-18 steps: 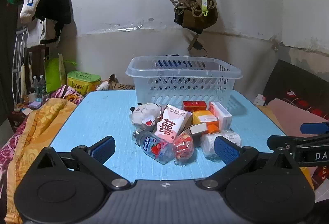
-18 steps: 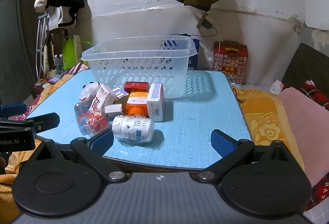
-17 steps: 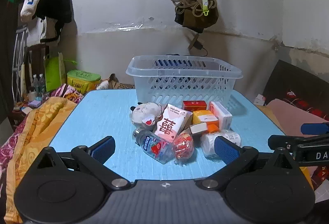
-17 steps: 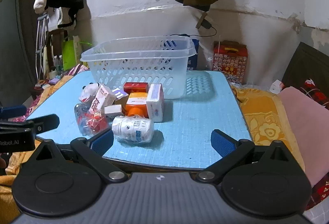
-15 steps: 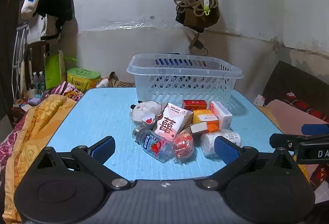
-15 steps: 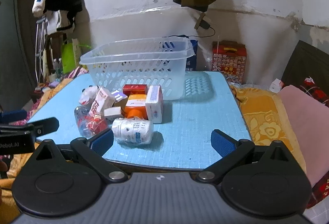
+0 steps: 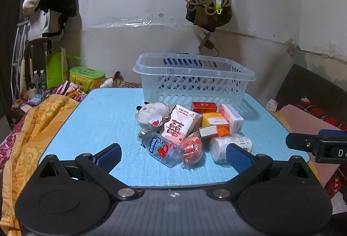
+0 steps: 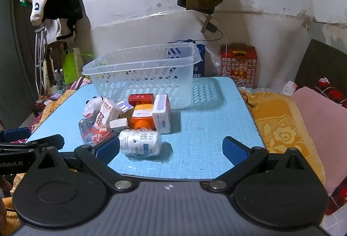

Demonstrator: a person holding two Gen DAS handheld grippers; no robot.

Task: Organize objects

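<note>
Both your grippers hang at the near edge of the blue table (image 7: 104, 114), fingers spread wide and holding nothing: the left gripper (image 7: 173, 154) faces the pile head-on, the right gripper (image 8: 171, 150) sits off to the pile's right. The things to organize lie heaped at the table's centre, just in front of the clear basket (image 7: 193, 82), which stands at twelve o'clock of the pile and appears to hold nothing yet.

The risks, as I judge them: the white bottle (image 8: 141, 142) at the pile's six o'clock lies on its side and could roll off the near edge if you nudge it with one finger instead of straddling it. The strawberry drink bottle (image 7: 161, 149) at seven o'clock lies on its side too, with the pink-and-white carton (image 7: 179, 126) leaning above it; pull the bottle and the carton may topple. The boxes touch one another, so wide fingers may catch two at once. The light basket could slide if you knock its wall.

Count: one basket; two bottles; one plush toy (image 7: 151, 116) at ten o'clock; one red wrapped packet (image 7: 192, 149); one carton; and about six boxes, some partly hidden, so that number is uncertain.
</note>
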